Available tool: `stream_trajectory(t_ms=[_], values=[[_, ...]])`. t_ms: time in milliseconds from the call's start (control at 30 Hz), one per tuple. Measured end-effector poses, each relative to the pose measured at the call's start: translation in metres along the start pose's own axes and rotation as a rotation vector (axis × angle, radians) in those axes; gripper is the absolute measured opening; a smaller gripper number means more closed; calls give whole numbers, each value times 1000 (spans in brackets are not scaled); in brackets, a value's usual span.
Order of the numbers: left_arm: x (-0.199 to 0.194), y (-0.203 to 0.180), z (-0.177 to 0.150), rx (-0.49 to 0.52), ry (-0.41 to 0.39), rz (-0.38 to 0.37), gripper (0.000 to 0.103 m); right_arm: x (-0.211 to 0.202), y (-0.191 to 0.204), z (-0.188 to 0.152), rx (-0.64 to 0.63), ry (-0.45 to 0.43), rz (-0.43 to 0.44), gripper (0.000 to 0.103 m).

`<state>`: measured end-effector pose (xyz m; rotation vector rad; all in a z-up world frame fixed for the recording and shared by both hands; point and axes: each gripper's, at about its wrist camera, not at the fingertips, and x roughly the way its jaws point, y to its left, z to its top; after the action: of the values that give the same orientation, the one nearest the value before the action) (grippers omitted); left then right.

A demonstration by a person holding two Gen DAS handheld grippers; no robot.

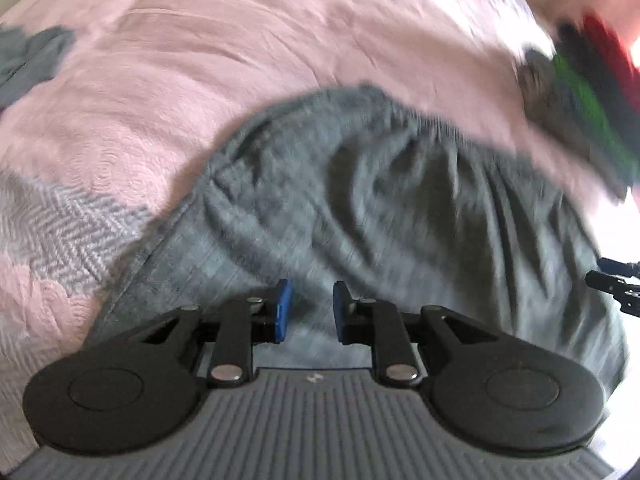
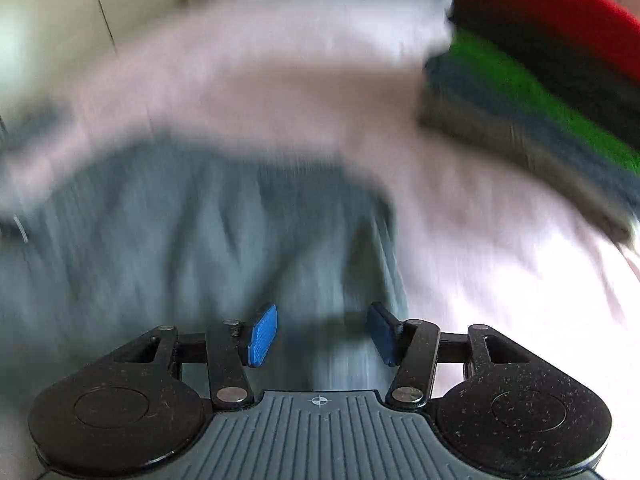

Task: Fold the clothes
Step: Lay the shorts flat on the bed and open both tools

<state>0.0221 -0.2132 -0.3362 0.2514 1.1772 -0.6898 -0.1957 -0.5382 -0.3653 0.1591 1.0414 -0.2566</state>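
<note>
A grey garment (image 1: 380,200) lies rumpled on a pink quilted bedspread (image 1: 200,60). My left gripper (image 1: 312,310) hovers over its near part, open, with a gap between the blue pads and nothing in it. The tip of the other gripper shows at the right edge (image 1: 612,284). In the right wrist view, which is blurred by motion, the same grey garment (image 2: 180,220) fills the left and middle. My right gripper (image 2: 322,334) is open above its right edge, empty.
A stack of folded clothes (image 2: 540,80) in red, black, green, blue and grey sits on the bed at the right, also seen as the stack (image 1: 580,92) in the left wrist view. Another grey cloth (image 1: 28,60) lies at the far left. A pale wall (image 2: 60,20) stands behind the bed.
</note>
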Motion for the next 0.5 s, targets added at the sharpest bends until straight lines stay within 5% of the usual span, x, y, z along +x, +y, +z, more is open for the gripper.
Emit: stream_trajectory(t_ms=[67,267,400,500], values=[[-6,8,-12,55,13,17,17,-13,3,-25,14,12,-73,54],[-58,65,-39,-2,6,90,17,-79,20,-55,210,72,-222,54],[-78,72,-37,-16,-33,25,17,-94,61,-45,310,9,-136,54],[-72,54,-37,73,-24,-62,19,-78,95,-43,384,27,-60,54]])
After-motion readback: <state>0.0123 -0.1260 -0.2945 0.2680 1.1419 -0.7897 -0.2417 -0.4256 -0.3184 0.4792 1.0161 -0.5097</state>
